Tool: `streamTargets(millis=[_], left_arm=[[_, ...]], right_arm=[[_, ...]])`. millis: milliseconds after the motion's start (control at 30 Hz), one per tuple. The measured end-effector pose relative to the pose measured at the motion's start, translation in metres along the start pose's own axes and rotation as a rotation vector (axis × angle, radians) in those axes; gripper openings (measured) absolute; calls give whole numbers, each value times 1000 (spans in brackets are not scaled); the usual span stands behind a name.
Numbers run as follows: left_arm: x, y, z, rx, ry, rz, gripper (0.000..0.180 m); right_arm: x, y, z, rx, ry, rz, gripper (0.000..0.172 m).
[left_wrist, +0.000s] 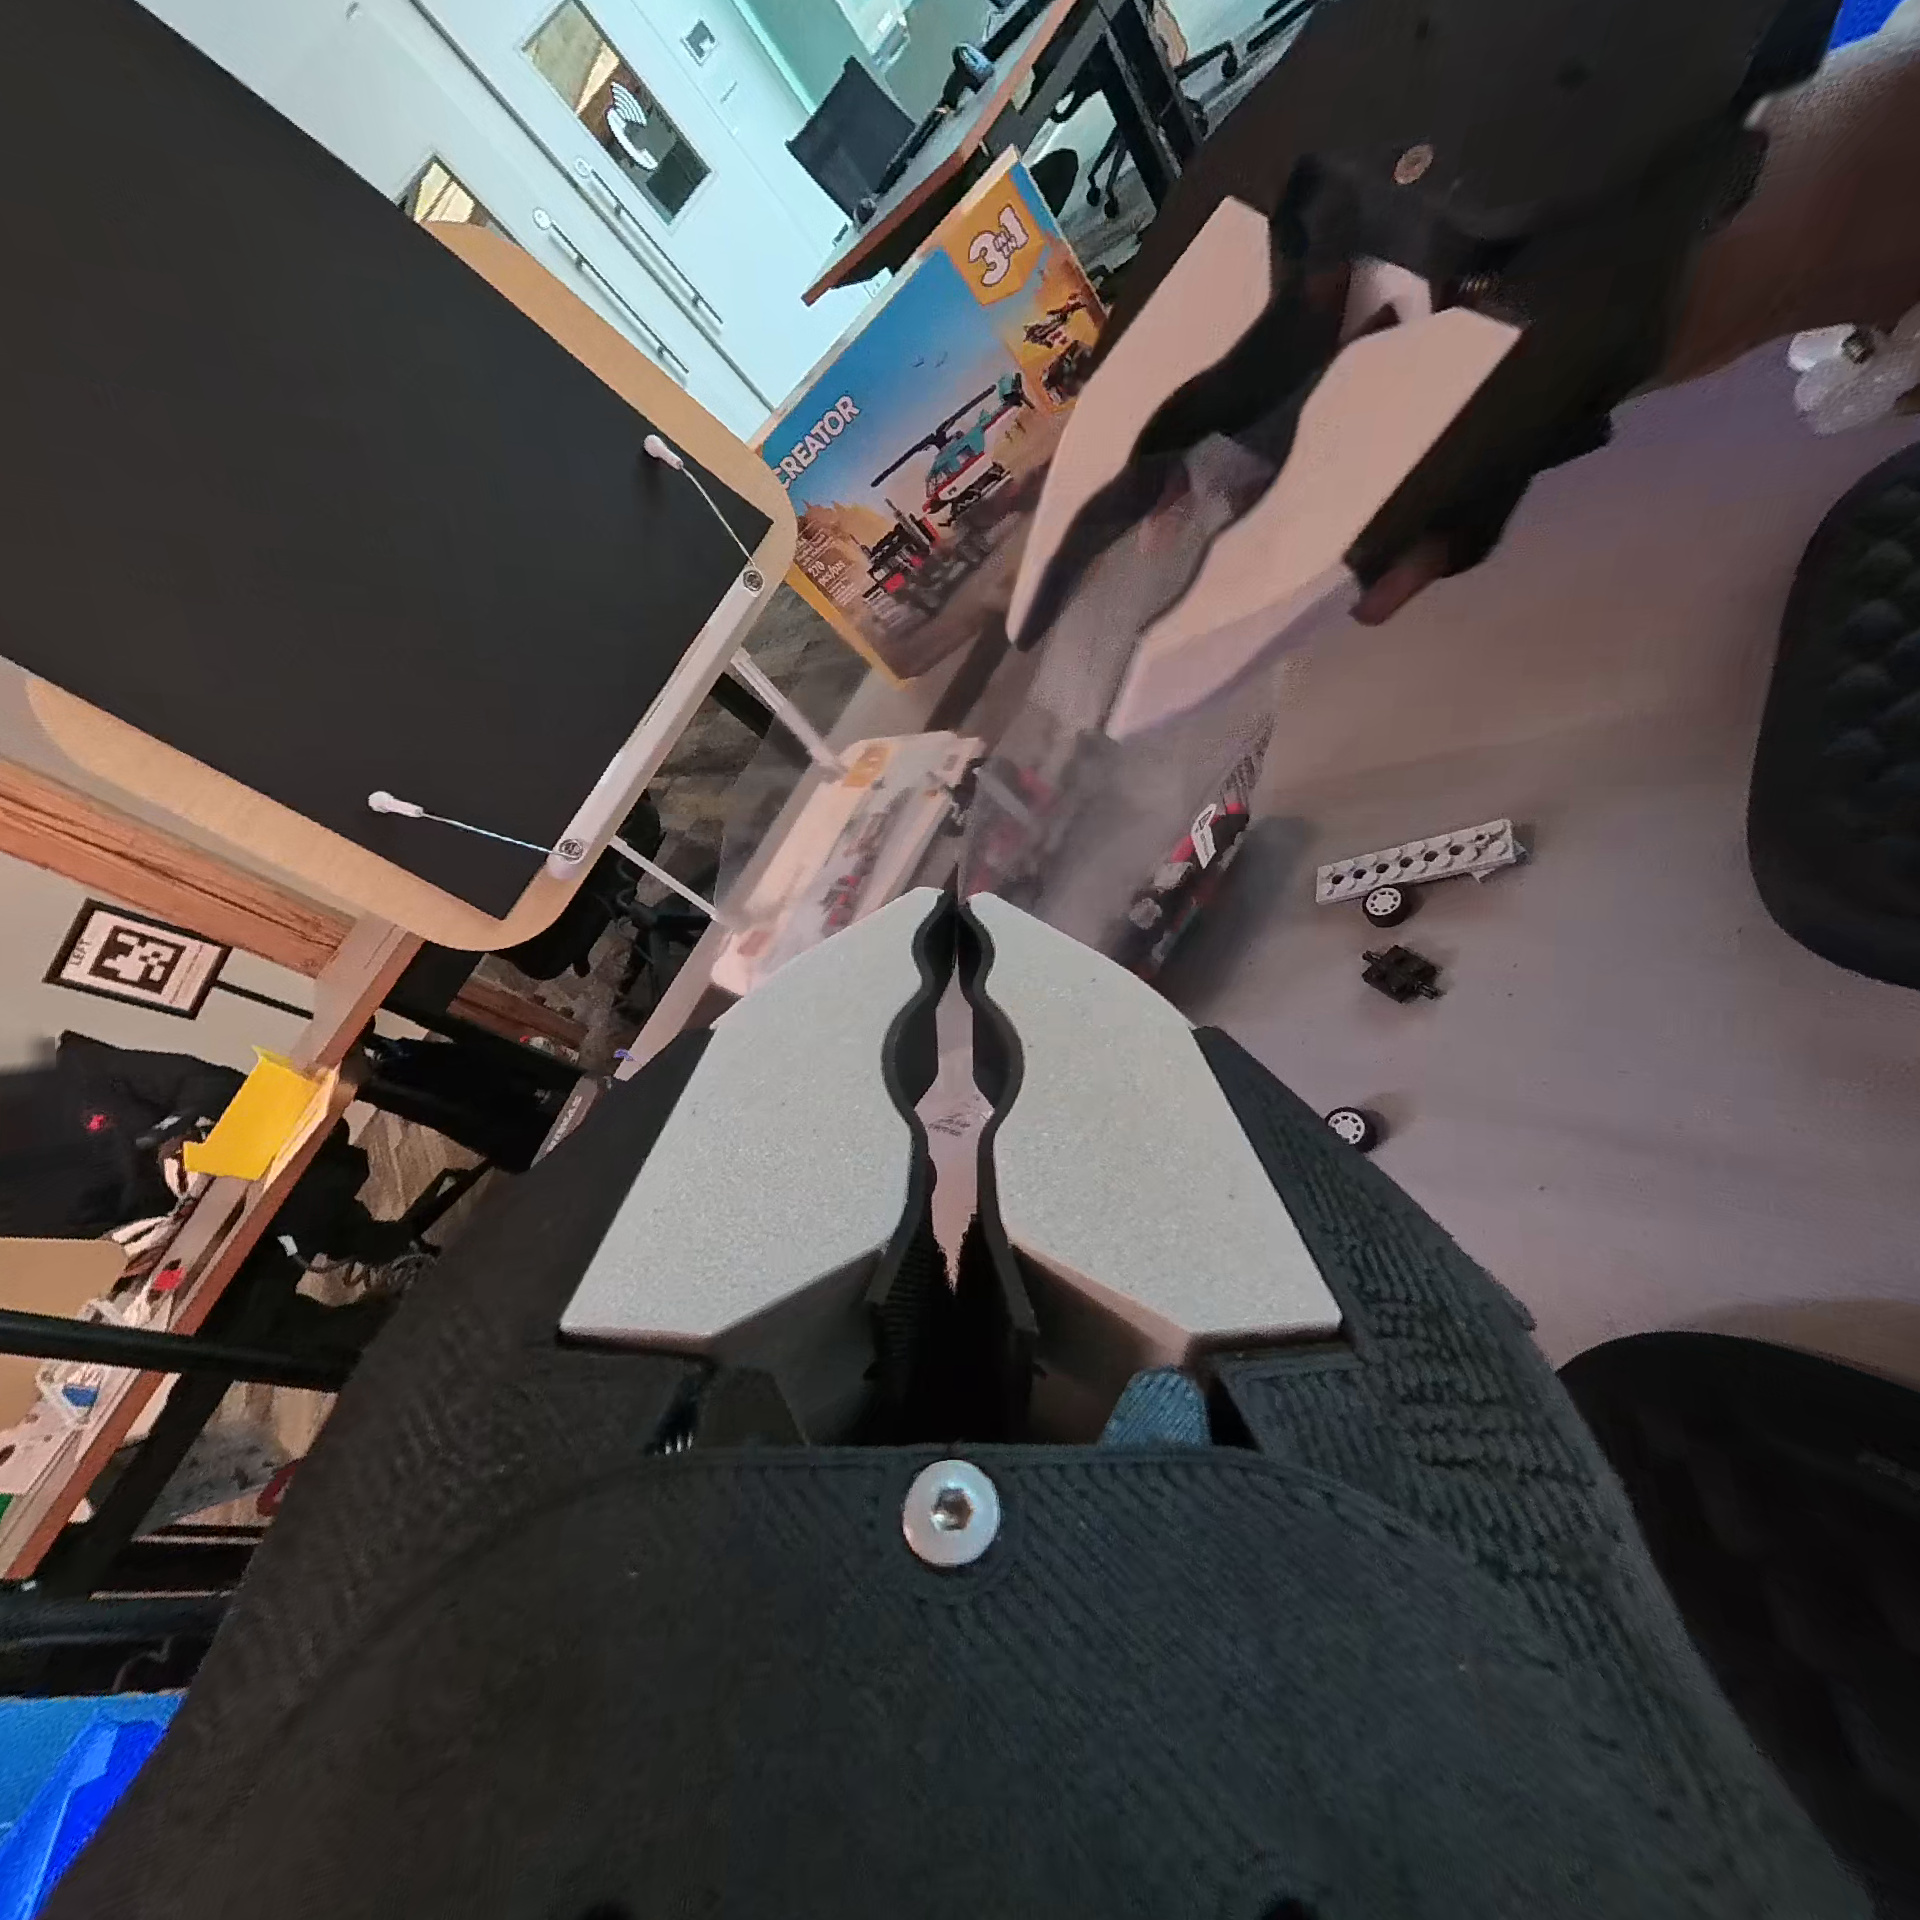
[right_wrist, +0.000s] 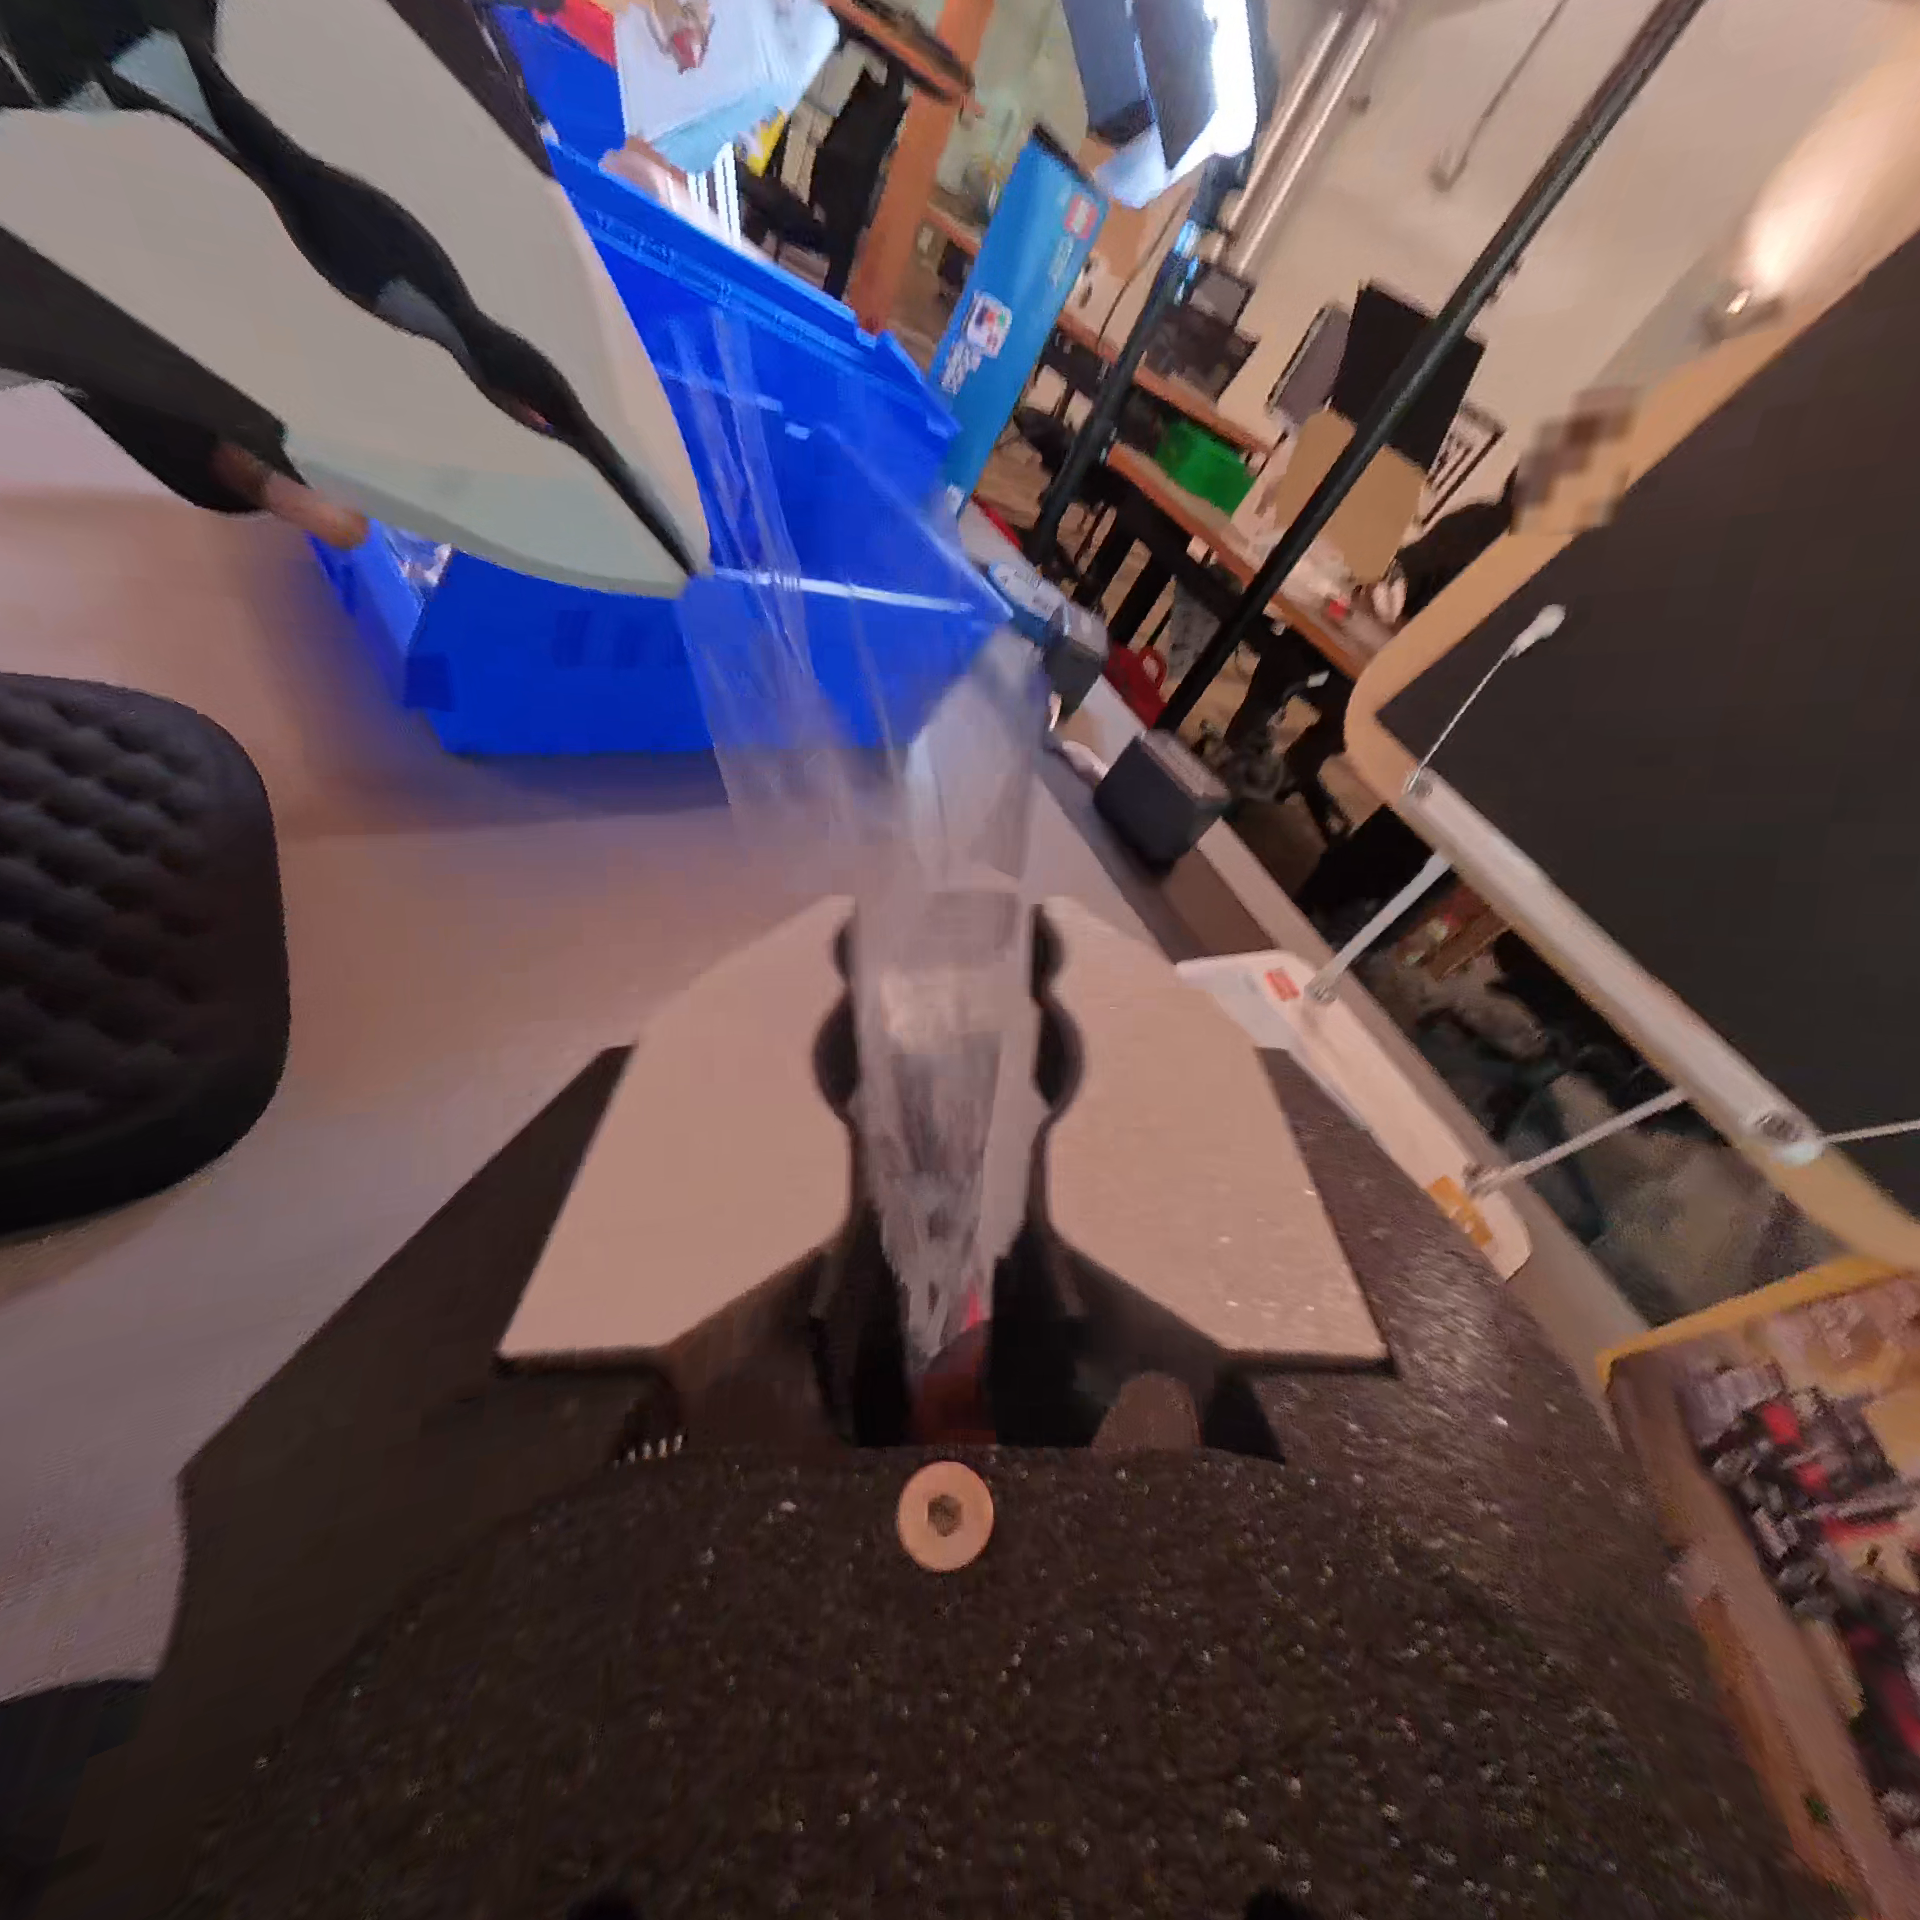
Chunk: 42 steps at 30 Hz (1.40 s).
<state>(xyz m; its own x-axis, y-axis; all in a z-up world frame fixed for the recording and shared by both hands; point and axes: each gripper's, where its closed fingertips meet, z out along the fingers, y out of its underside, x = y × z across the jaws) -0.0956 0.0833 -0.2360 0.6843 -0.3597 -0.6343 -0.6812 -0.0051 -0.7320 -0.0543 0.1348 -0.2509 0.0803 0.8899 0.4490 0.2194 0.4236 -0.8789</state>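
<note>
Nearest the lens, the left gripper (left_wrist: 956, 914) has its jaws together, clamped on an edge of a clear plastic bag (right_wrist: 883, 748) that stretches above the grey table (left_wrist: 1558, 1091). Right gripper (right_wrist: 940, 925) has its jaws partly apart with the bag between them; pad contact cannot be told. Smaller items: blue bin (right_wrist: 644, 665), toy box (left_wrist: 935, 436), grey studded plate (left_wrist: 1418, 862), loose wheel (left_wrist: 1351, 1127).

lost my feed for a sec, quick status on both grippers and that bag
Left gripper fingers shut on clear plastic bag edge. Right gripper fingers partly open, bag between them. Grey toy-brick plate, loose black wheels on grey table.
</note>
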Motion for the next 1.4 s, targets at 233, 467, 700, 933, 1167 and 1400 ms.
streamTargets(millis=[233,467,700,933,1167,1400], left_arm=[[-2,-4,-5,59,-20,-10,3],[-18,-1,0,26,-66,-39,1],[-107,2,18,-24,-242,-101,0],[-166,-15,1,-64,-420,-36,0],[-255,-7,-53,-165,-607,-21,0],[-312,20,-101,-269,-742,-59,0]], right_arm=[[-5,-11,-3,98,-28,31,6],[6,6,-1,18,36,30,38],[19,5,-12,52,101,83,38],[19,15,-18,46,107,128,38],[20,19,-19,52,100,197,37],[14,25,-16,35,76,218,37]])
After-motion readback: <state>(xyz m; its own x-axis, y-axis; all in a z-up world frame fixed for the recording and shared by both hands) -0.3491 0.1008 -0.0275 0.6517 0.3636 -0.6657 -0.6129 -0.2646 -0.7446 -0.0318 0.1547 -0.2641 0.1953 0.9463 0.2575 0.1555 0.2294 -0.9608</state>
